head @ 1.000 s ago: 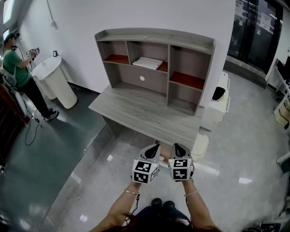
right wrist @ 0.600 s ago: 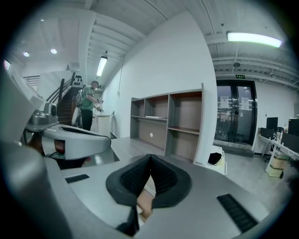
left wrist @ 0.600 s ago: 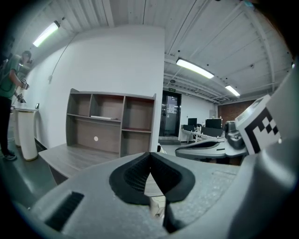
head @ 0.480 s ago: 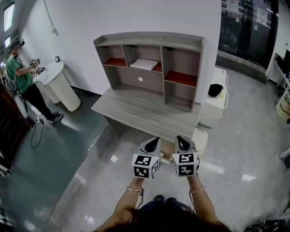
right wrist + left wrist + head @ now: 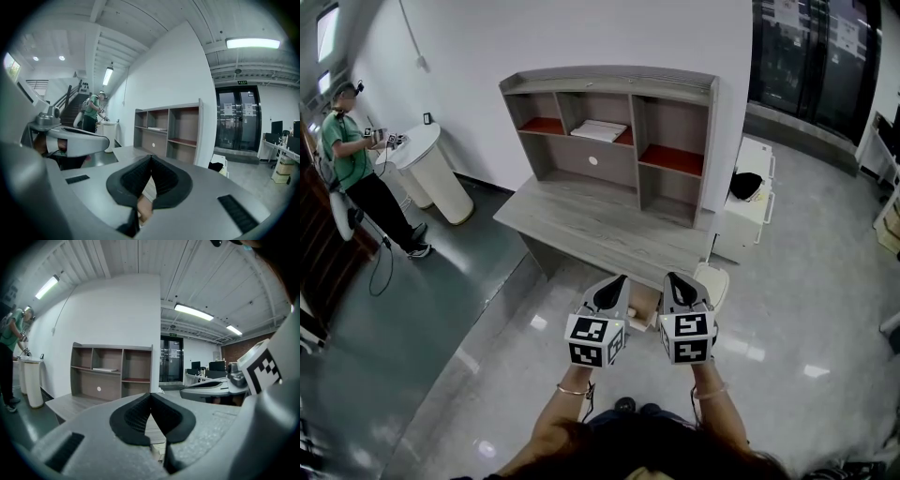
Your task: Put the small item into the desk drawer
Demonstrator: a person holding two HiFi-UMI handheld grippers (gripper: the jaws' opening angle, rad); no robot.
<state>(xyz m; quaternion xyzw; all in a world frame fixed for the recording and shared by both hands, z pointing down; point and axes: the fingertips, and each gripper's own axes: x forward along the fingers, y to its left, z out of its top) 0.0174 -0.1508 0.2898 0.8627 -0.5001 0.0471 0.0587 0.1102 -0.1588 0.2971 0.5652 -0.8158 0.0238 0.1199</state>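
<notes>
Room: white wall (image 5: 581, 37) behind, glossy grey floor (image 5: 487, 356) underfoot, dark glass doors off to the right. A person (image 5: 352, 155) works at a white round stand (image 5: 436, 178) far left, well apart from me.
Desk: grey wood desk (image 5: 600, 230) straight ahead and below my hands. Its top is bare, and its front edge runs across my line of reach.
Shelves: a hutch (image 5: 639, 141) stands on the back of the desk, and a flat white thing (image 5: 600, 129) lies in its middle upper bay.
Side unit: a white cabinet (image 5: 750, 225) stands just beside the desk's right end with a black thing (image 5: 744, 185) on top.
Drawer: a pale wood patch (image 5: 644, 302) shows under the front edge, between my two grippers. I take it for the drawer, but I can't tell if it is pulled out.
Left gripper (image 5: 612, 292): pads pressed together, nothing in them.
Right gripper (image 5: 678, 289): closed tight too, and empty.
Small item: I can't spot it. It is not in either gripper and not on the desk top.
Relation: both grippers sit side by side, aimed nearly level at the desk. The wood patch lies just below and between them, so neither hand is clearly nearer.
Next, I judge: find the item first, and open a jaw.
</notes>
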